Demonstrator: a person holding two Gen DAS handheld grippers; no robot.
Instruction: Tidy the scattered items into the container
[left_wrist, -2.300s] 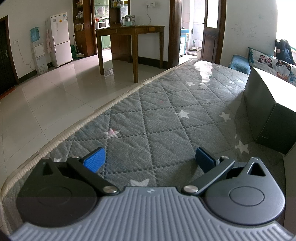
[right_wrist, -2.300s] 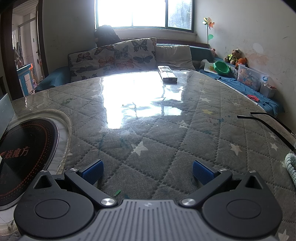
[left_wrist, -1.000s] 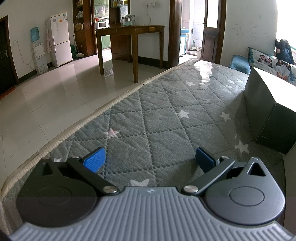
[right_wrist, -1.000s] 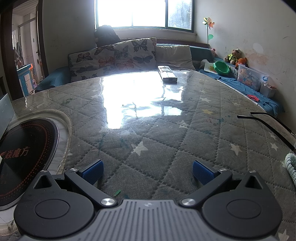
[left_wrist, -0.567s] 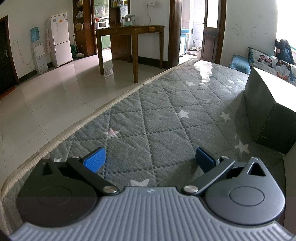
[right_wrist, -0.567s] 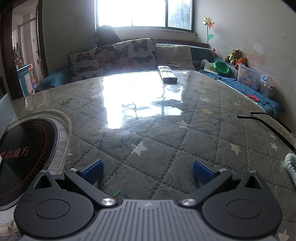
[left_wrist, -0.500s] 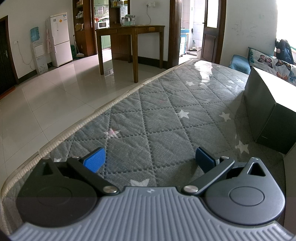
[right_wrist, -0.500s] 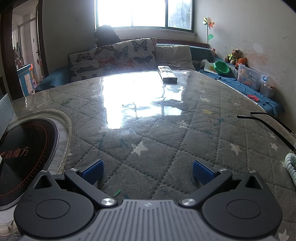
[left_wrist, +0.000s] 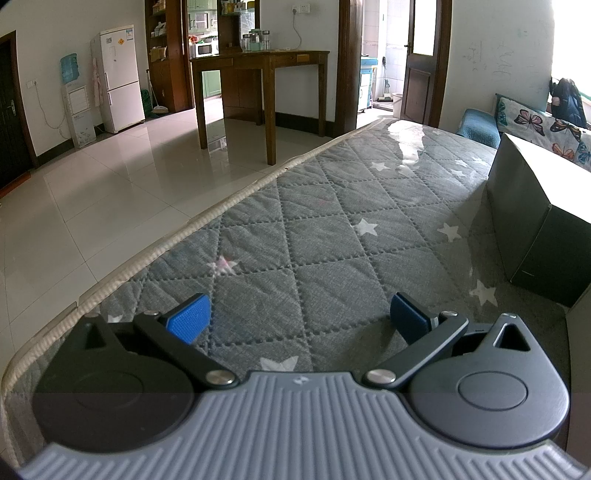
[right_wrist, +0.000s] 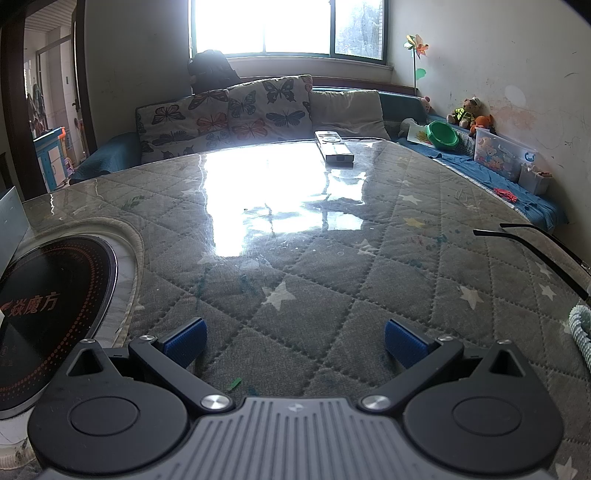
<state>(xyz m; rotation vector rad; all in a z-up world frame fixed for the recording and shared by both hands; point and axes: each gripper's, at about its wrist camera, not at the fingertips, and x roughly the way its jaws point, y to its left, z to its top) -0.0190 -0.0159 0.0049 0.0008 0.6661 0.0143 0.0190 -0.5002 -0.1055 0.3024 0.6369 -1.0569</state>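
Nothing moved since 2.3 s ago — your left gripper (left_wrist: 299, 314) and right gripper (right_wrist: 293, 338) idle, jaws apart, empty; remote (right_wrist: 334, 147), glasses (right_wrist: 535, 243) unpicked — tidying unstarted.

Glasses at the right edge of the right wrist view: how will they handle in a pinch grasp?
The glasses show only thin black temple arms, so they are probably light and somewhat springy. The arms look slim enough to twist or slip between pads. They lie on a glossy clear cover over the quilted table, so a push would likely slide them.
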